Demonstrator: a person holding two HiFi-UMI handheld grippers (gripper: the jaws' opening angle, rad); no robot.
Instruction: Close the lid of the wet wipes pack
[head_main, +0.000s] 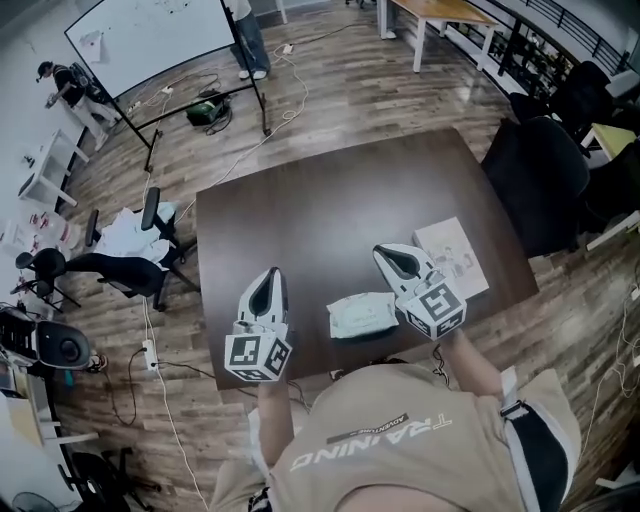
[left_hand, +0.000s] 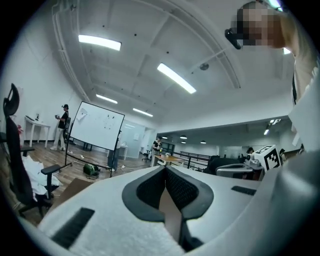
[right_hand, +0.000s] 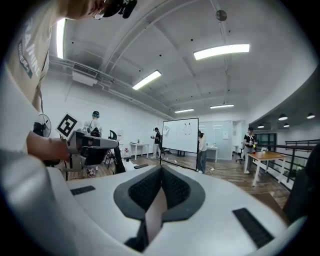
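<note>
My left gripper (head_main: 268, 280) and right gripper (head_main: 388, 255) flank the wet wipes pack (head_main: 364, 313), jaws clenched on nothing; its lid (head_main: 354, 318) looks flat, so closing seems done.

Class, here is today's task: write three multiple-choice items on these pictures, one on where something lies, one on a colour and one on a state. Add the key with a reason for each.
1. Where is the wet wipes pack?
A. on the table, between the left gripper and the right gripper
B. on the floor
C. on a chair

2. What colour is the table?
A. white
B. dark brown
C. green

3. How do the right gripper's jaws stand?
A. wide apart
B. closed on the pack
C. shut, nothing between them

Key:
1 A, the head view shows the pack lying between them.
2 B, the top is dark brown all over.
3 C, the pads meet in the right gripper view.
</note>
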